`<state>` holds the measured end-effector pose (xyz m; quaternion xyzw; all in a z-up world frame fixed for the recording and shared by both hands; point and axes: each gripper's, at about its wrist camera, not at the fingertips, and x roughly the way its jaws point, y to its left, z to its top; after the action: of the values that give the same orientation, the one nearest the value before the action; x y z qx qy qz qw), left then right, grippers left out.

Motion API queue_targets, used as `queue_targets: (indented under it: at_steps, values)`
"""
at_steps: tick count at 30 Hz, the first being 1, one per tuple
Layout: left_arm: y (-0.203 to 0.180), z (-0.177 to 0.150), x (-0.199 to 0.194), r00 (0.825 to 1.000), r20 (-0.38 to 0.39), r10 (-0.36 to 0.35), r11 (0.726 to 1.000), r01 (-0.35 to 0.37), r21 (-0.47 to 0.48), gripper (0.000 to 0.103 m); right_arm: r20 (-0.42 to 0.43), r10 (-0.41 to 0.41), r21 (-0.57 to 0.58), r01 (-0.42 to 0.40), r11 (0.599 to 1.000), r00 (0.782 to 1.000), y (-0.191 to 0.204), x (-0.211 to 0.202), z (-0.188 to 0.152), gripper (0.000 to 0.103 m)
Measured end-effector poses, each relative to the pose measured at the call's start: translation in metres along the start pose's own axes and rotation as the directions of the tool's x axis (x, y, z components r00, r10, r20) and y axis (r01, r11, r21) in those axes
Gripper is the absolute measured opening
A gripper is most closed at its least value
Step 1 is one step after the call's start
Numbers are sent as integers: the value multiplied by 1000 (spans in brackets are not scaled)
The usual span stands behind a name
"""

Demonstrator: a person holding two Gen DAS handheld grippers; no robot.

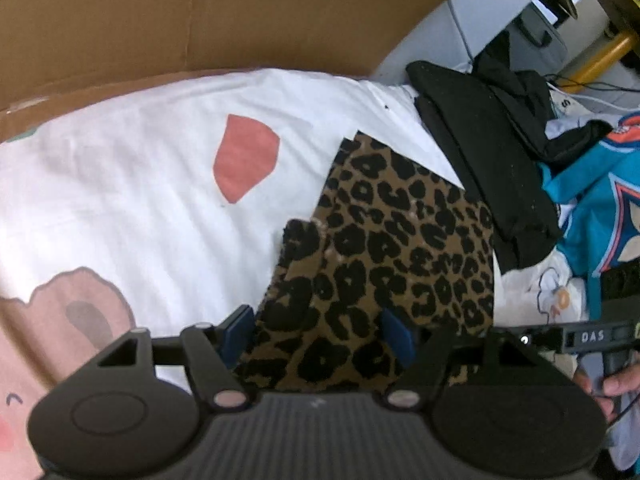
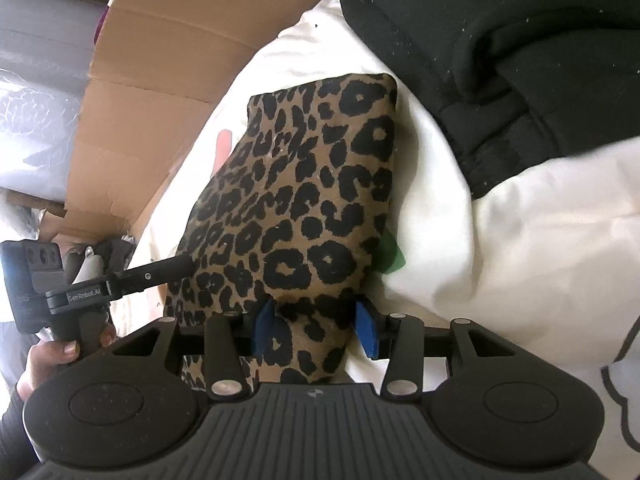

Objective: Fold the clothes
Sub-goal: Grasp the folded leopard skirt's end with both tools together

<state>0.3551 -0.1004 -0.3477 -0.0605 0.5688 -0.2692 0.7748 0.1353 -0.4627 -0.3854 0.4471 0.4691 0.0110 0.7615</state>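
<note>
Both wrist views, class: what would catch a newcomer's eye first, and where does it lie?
The leopard-print garment stands out most, lying on the white printed sheet in the middle of both views. It lies between the blue pads of both tongs, left and right, with both sets open. Next comes the pile of black clothes beside it, and the teal jersey at the far right of the left view.
</note>
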Motion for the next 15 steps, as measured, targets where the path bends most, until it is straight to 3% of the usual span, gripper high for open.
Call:
queue_targets:
  at_steps: [10,11,13,15]
  values:
    - [16,5,29,997,3,-75,995,75,-64,77,34,-4,68,1,998,999,-5,9,0,46]
    - [17,5,29,997,10,-79,995,80,-66,76,42,0,85,-3,996,999,-7,10,2,43]
    - [15,6,27,998,15,-68,997,69,-46,60,51,-2,100,-3,995,999,-9,10,5,26]
    - [14,9,25,997,10,-71,997,71,-31,52,56,-6,99,1,995,998,-8,9,7,13]
